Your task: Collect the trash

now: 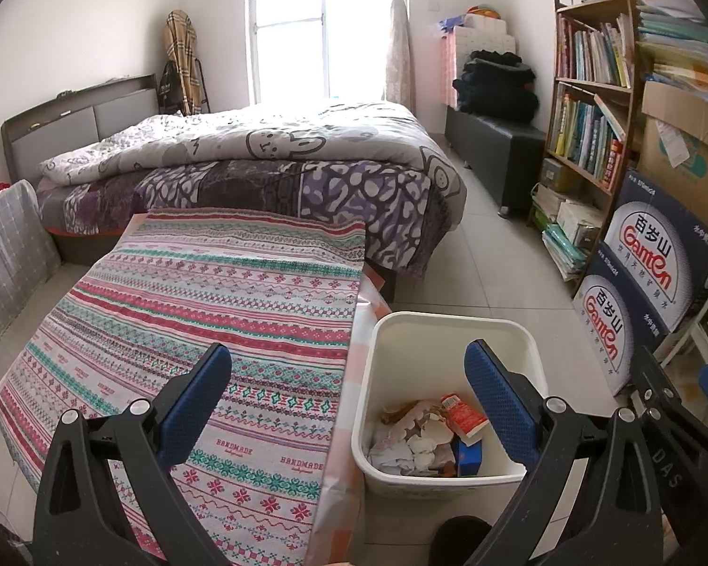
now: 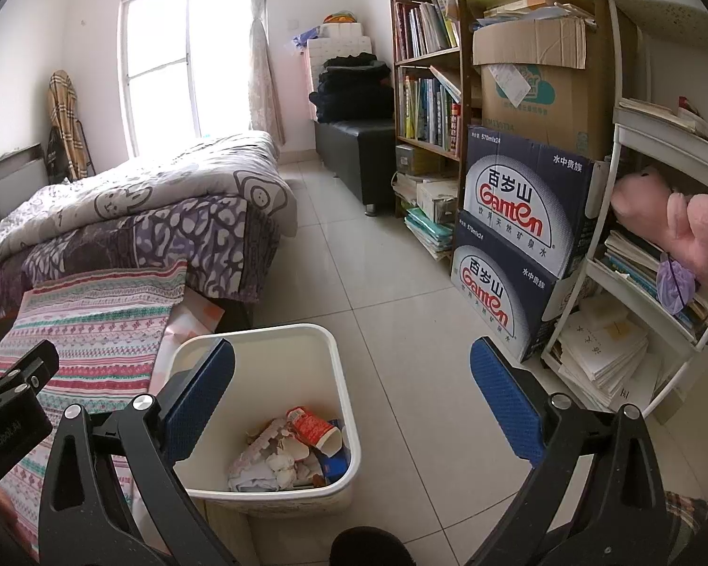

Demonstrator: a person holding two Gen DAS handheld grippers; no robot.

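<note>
While both jaws stand released and empty, the left gripper (image 1: 349,391) and right gripper (image 2: 354,387) frame a white bin (image 2: 340,368) at lower centre, trash (image 2: 292,453) inside; a patterned cloth (image 1: 203,306) lies left, a bed (image 1: 259,165) beyond.

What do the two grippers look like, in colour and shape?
Both look alike. The left gripper and right gripper have black angular frames with silver round bolts. Their fingers carry blue pads with a dotted texture. No cables show.
</note>
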